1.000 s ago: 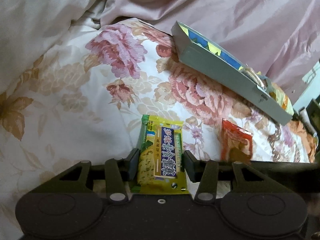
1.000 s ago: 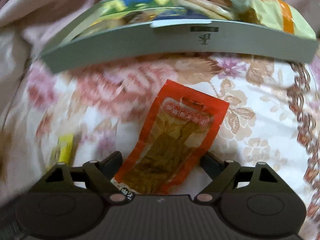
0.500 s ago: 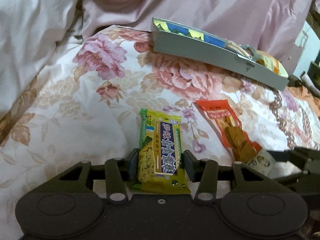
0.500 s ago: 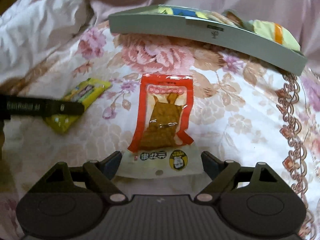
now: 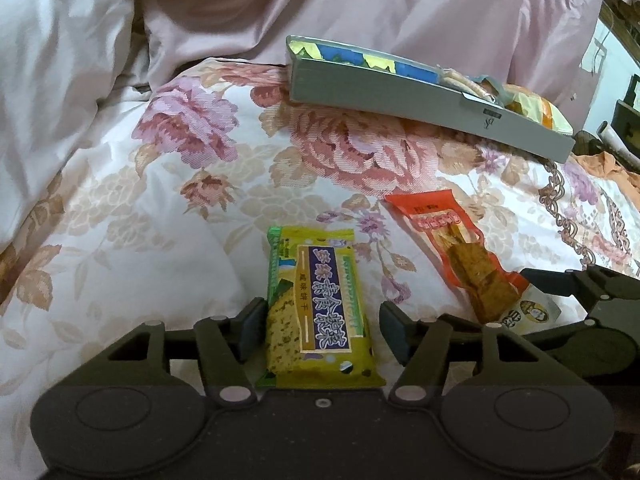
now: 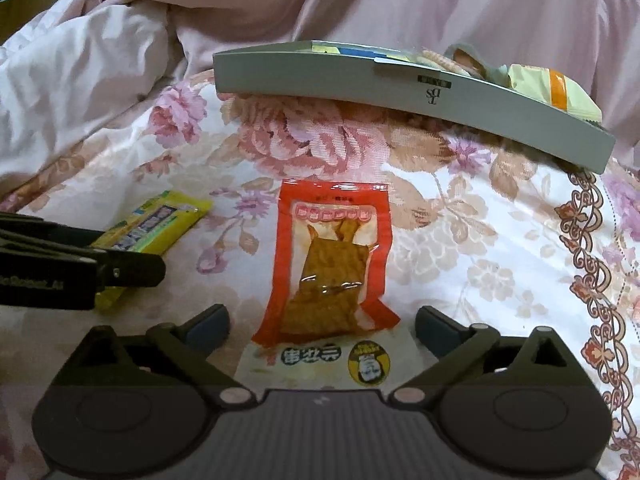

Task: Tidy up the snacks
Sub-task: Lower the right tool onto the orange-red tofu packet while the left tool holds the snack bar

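— Lying flat on the floral bedspread [image 5: 168,216], how did the yellow-green biscuit packet [image 5: 320,312] look?
— It had a dark blue label with pale characters and a speckled biscuit pictured. It sat between the left gripper's [image 5: 320,320] parted fingers, the right one clear of it.
— And the other one?
— The red pouch [image 6: 332,264], with a clear window on brown strips and a white end, lay between the right gripper's [image 6: 320,324] wide-open fingers, untouched. The grey tray [image 6: 360,84] with snacks stood beyond.
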`<act>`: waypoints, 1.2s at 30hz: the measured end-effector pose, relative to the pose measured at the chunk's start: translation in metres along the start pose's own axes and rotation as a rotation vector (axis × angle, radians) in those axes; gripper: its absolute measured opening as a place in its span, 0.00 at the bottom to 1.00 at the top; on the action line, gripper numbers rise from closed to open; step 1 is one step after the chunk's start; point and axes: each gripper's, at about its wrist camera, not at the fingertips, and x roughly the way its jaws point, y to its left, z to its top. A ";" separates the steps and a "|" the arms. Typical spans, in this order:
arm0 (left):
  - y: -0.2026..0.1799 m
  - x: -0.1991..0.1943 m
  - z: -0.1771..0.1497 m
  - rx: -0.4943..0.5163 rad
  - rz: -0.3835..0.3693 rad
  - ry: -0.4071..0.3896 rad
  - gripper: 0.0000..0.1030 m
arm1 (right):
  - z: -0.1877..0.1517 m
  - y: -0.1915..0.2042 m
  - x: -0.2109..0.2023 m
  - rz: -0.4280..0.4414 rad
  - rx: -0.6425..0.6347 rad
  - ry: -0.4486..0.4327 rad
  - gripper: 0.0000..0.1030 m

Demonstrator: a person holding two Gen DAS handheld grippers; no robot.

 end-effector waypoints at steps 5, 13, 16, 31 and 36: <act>-0.003 0.002 0.000 0.018 0.004 0.000 0.67 | 0.000 -0.001 0.004 -0.008 0.019 -0.011 1.00; -0.002 0.003 -0.001 0.049 0.030 -0.002 0.52 | 0.001 0.006 0.002 -0.009 0.003 -0.029 0.89; -0.002 0.003 -0.001 0.048 0.031 -0.005 0.50 | 0.000 0.008 0.000 0.009 -0.001 -0.031 0.80; -0.002 0.001 -0.004 0.042 0.037 -0.030 0.49 | 0.001 0.029 -0.007 -0.046 -0.178 -0.062 0.60; -0.001 0.000 -0.003 0.027 0.036 -0.038 0.48 | -0.011 0.061 -0.010 -0.170 -0.468 -0.123 0.59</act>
